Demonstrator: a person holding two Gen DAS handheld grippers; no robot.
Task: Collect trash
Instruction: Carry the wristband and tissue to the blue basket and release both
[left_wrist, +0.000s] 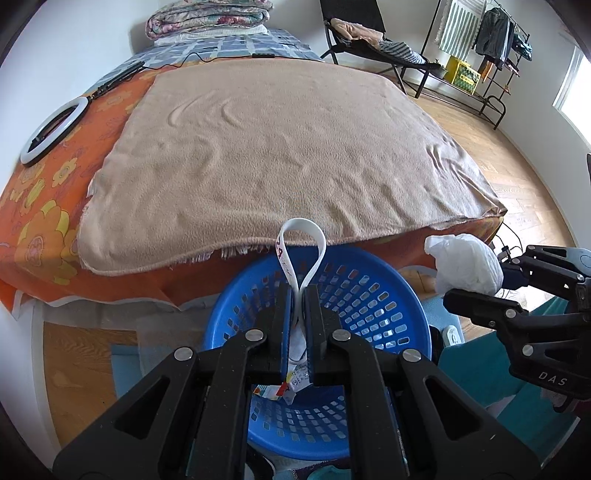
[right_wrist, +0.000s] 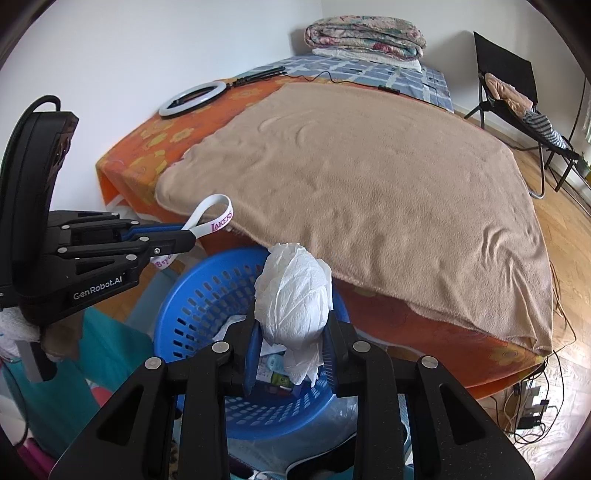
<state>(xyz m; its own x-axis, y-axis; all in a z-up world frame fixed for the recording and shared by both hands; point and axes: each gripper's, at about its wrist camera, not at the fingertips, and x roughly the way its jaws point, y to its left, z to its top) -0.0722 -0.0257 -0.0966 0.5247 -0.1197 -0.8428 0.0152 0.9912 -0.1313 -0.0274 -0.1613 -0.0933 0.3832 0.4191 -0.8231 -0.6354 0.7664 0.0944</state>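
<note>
A blue perforated basket (left_wrist: 373, 295) (right_wrist: 207, 291) stands on the floor against the bed's near edge, with some wrappers and paper lying inside. My left gripper (left_wrist: 300, 291) (right_wrist: 186, 236) hangs above it, shut on a white wristband (left_wrist: 301, 236) (right_wrist: 216, 216) with purple lettering that loops out past the fingertips. My right gripper (right_wrist: 291, 317) (left_wrist: 476, 288) is shut on a crumpled white paper towel (right_wrist: 295, 291) (left_wrist: 465, 264), held over the basket's right side.
A bed with a tan blanket (left_wrist: 280, 147) (right_wrist: 369, 177) over an orange flowered sheet (left_wrist: 40, 206) fills the view beyond. On it lie a ring light (left_wrist: 55, 129) (right_wrist: 195, 98) and folded quilts (left_wrist: 207, 16). A chair (left_wrist: 354, 33), a clothes rack (left_wrist: 491, 44) and floor cables (right_wrist: 532, 398) stand to the right.
</note>
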